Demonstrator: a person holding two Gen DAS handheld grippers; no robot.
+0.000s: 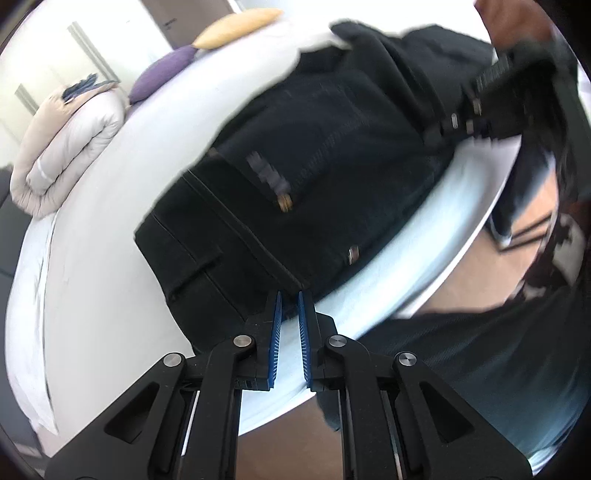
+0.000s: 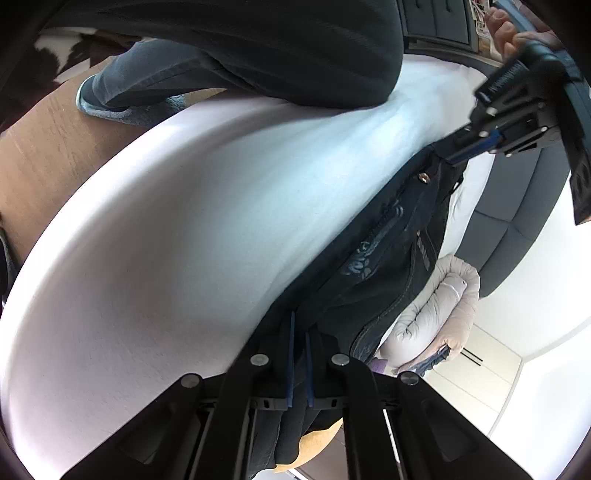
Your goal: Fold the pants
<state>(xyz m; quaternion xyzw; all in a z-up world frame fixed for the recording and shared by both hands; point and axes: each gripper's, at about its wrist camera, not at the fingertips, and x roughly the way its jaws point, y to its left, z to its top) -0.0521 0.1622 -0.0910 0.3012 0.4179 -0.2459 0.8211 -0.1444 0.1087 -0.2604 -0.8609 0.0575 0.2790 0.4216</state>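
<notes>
Your left tongs (image 1: 290, 295) are pinching the waistband edge of the dark pants (image 1: 295, 155), blue pads (image 1: 276, 332) drawn nearly together on the cloth; your right tongs (image 2: 299, 328) are likewise clamping a fold of the same pants, pads close with fabric bunched between them. The pants are hanging stretched between both tongs just above the white bed (image 1: 92, 206), rivets and a back pocket showing. Farther out on the bed are lying a rolled beige quilt (image 1: 70, 136), a purple pillow (image 1: 162, 70) and a yellow pillow (image 1: 232, 27), with wooden floor (image 2: 48, 140) showing beside the bed.
</notes>
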